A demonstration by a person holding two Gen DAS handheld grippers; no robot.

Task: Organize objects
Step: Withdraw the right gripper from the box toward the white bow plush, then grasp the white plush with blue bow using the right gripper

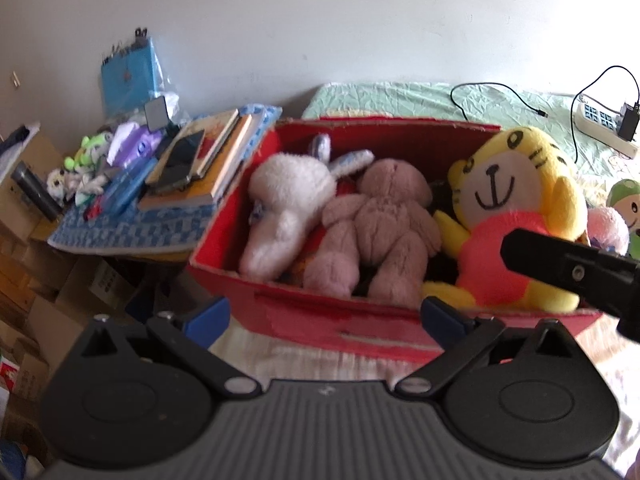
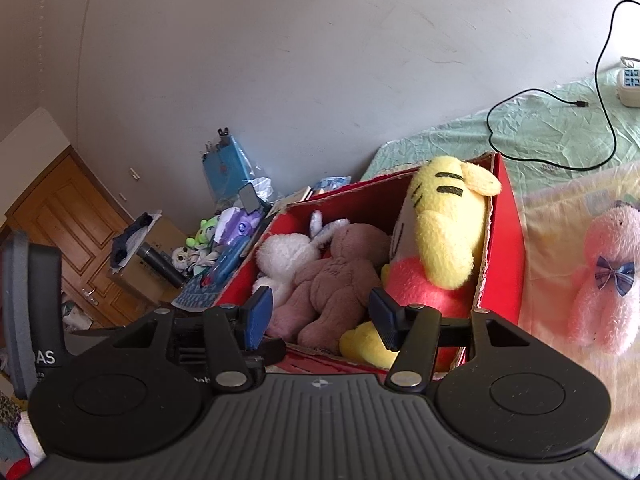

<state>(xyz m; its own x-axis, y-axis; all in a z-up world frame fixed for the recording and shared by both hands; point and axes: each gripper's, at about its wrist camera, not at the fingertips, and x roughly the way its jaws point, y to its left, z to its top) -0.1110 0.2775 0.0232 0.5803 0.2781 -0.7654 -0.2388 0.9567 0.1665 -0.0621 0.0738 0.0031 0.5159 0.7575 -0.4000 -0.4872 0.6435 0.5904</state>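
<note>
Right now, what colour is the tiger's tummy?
Pink, on the yellow tiger in the red box; the left wrist view shows it best.

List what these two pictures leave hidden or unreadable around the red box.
- Red box floor: both views, covered by the white plush, brown plush and yellow tiger plush.
- Green plush: left wrist view, cut off by the right edge.
- Pink plush: its face is blurred in the right wrist view.
- Book stack titles: left wrist view, too small and blurred.
</note>
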